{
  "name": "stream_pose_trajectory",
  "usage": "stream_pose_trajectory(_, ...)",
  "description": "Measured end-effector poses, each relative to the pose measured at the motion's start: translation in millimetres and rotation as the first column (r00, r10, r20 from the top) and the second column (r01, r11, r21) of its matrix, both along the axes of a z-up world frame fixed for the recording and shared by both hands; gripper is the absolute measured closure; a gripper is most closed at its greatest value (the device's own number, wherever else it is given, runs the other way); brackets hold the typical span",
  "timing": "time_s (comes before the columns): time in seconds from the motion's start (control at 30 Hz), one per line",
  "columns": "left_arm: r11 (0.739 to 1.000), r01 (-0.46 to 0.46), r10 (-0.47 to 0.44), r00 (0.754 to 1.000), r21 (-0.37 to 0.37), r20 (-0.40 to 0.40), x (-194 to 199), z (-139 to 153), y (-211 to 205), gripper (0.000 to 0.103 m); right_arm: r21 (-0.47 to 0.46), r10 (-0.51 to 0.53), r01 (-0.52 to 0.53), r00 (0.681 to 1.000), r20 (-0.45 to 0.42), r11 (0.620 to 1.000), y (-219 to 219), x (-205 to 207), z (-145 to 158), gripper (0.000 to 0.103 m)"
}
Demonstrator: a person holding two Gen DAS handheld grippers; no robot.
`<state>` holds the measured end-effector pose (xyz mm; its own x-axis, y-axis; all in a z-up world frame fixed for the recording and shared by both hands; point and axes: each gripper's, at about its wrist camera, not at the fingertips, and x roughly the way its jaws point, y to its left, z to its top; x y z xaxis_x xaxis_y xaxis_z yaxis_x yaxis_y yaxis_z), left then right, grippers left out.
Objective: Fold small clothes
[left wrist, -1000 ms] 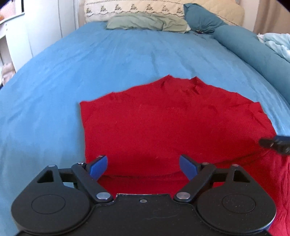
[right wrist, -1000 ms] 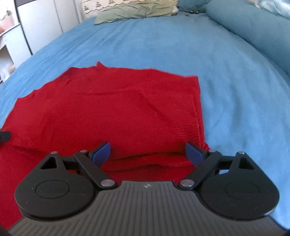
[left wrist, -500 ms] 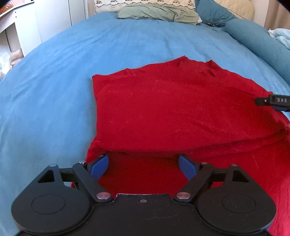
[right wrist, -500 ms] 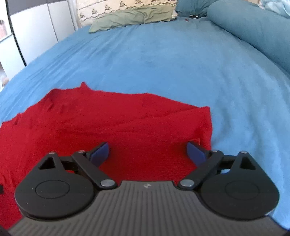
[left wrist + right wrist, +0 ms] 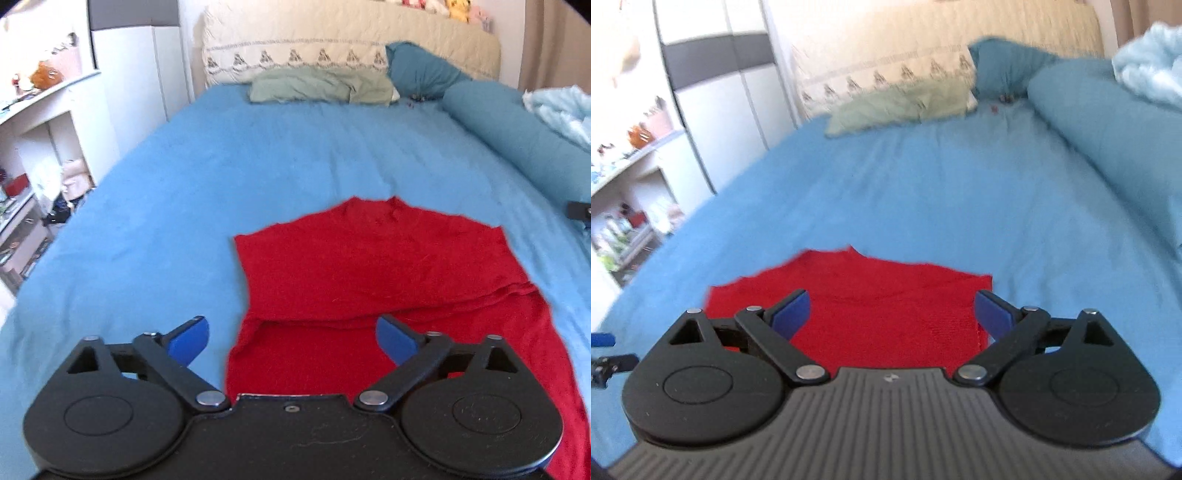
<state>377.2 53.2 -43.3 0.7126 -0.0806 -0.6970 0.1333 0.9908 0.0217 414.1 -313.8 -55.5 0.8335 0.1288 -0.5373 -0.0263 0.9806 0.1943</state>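
A red knitted top [image 5: 373,266] lies folded over on the blue bed sheet [image 5: 221,177]; its upper layer ends in a fold edge above a lower layer. My left gripper [image 5: 291,338] is open and empty, raised above the top's near left edge. The top also shows in the right wrist view [image 5: 886,306]. My right gripper [image 5: 892,314] is open and empty, raised above the top's near right part. The tip of the right gripper [image 5: 578,211] shows at the right edge of the left wrist view.
Green [image 5: 321,85] and teal [image 5: 421,70] pillows lie at the headboard. A long teal bolster [image 5: 524,136] and a pale blue blanket [image 5: 561,107] run along the right. White shelves [image 5: 40,122] and a wardrobe stand at the left.
Both grippers have risen and pulled back from the red top, staying open. The views now take in more of the bed and headboard; the top lies still, folded.
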Motion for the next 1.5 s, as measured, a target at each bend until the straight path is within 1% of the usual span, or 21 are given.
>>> stream_pose_trajectory(0.1,1.000,-0.003,0.003,1.000,-0.015,-0.004,-27.0,11.1,14.0,0.001,-0.018,-0.008,0.009,0.999,0.046,1.000,-3.0,-51.7,25.6,0.000)
stream_pose_trajectory(0.17,1.000,-0.001,0.001,1.000,-0.011,0.009,-43.9,11.7,22.1,0.001,-0.015,-0.008,0.009,0.998,0.068,1.000,-9.7,-82.2,32.4,0.000)
stream_pose_trajectory(0.23,1.000,0.002,-0.001,1.000,-0.020,0.024,-62.9,7.8,32.0,0.001,-0.030,-0.008,0.010,0.997,0.073,0.999,-13.8,-111.3,32.1,0.000)
stream_pose_trajectory(0.3,0.999,0.000,0.001,1.000,-0.037,0.030,-82.4,1.8,39.9,0.002,-0.047,-0.014,0.018,0.996,0.084,0.999,-16.0,-144.4,28.5,0.000)
stream_pose_trajectory(0.4,0.998,-0.012,0.014,0.999,-0.055,0.046,-113.7,-8.2,47.6,0.002,-0.061,-0.018,0.022,0.997,0.075,0.998,-18.8,-192.3,18.0,0.000)
stream_pose_trajectory(0.43,0.998,-0.016,0.018,0.999,-0.056,0.040,-123.2,-11.4,47.8,0.002,-0.069,-0.026,0.031,0.997,0.070,0.997,-18.7,-209.2,13.1,0.000)
stream_pose_trajectory(0.57,0.995,-0.018,0.017,1.000,-0.097,-0.007,-160.3,-25.2,52.8,0.002,-0.046,-0.067,0.066,0.998,-0.006,0.997,-17.0,-266.6,-3.1,0.000)
stream_pose_trajectory(0.7,0.988,-0.017,0.007,0.998,-0.151,-0.066,-185.8,-51.1,58.0,0.003,-0.059,-0.080,0.076,0.994,-0.069,0.995,-5.2,-304.3,-26.9,0.000)
stream_pose_trajectory(0.77,0.987,-0.029,0.014,0.996,-0.158,-0.093,-196.0,-68.7,61.3,0.006,-0.060,-0.090,0.085,0.992,-0.091,0.995,0.9,-317.0,-41.0,0.000)
stream_pose_trajectory(0.83,0.987,-0.036,0.016,0.992,-0.157,-0.125,-203.8,-85.0,64.5,0.017,-0.066,-0.103,0.096,0.989,-0.108,0.993,9.4,-324.4,-56.4,0.000)
stream_pose_trajectory(0.9,0.987,-0.043,0.019,0.988,-0.154,-0.152,-208.0,-100.5,66.1,0.023,-0.102,-0.111,0.100,0.987,-0.114,0.990,19.9,-329.3,-74.8,0.000)
stream_pose_trajectory(1.0,0.987,-0.064,0.038,0.985,-0.150,-0.169,-209.2,-117.5,68.3,0.032,-0.146,-0.113,0.092,0.984,-0.140,0.985,29.7,-329.7,-98.7,0.001)
stream_pose_trajectory(1.07,0.983,-0.073,0.047,0.987,-0.169,-0.155,-209.9,-122.0,70.9,0.033,-0.142,-0.117,0.094,0.979,-0.165,0.985,32.3,-327.7,-110.8,0.004)
stream_pose_trajectory(1.17,0.982,-0.074,0.050,0.990,-0.177,-0.133,-211.3,-124.3,70.7,0.035,-0.122,-0.139,0.117,0.972,-0.189,0.986,32.3,-327.1,-123.3,0.007)
stream_pose_trajectory(1.23,0.981,-0.072,0.049,0.991,-0.183,-0.126,-212.0,-124.9,70.8,0.041,-0.116,-0.159,0.138,0.967,-0.200,0.984,32.3,-326.5,-128.6,0.011)
stream_pose_trajectory(1.3,0.979,-0.069,0.046,0.991,-0.194,-0.123,-212.6,-125.5,70.9,0.046,-0.109,-0.173,0.153,0.962,-0.212,0.982,32.0,-325.3,-133.3,0.019)
stream_pose_trajectory(1.33,0.979,-0.067,0.044,0.992,-0.194,-0.120,-213.4,-125.5,70.4,0.049,-0.104,-0.178,0.159,0.959,-0.218,0.982,31.9,-324.8,-136.0,0.020)
stream_pose_trajectory(1.4,0.980,-0.062,0.041,0.992,-0.190,-0.117,-215.3,-126.1,69.2,0.052,-0.094,-0.181,0.163,0.956,-0.231,0.982,32.5,-324.0,-140.6,0.025)
stream_pose_trajectory(1.5,0.980,-0.066,0.045,0.992,-0.185,-0.115,-216.6,-127.6,67.5,0.053,-0.114,-0.180,0.157,0.956,-0.231,0.981,35.5,-323.9,-144.2,0.028)
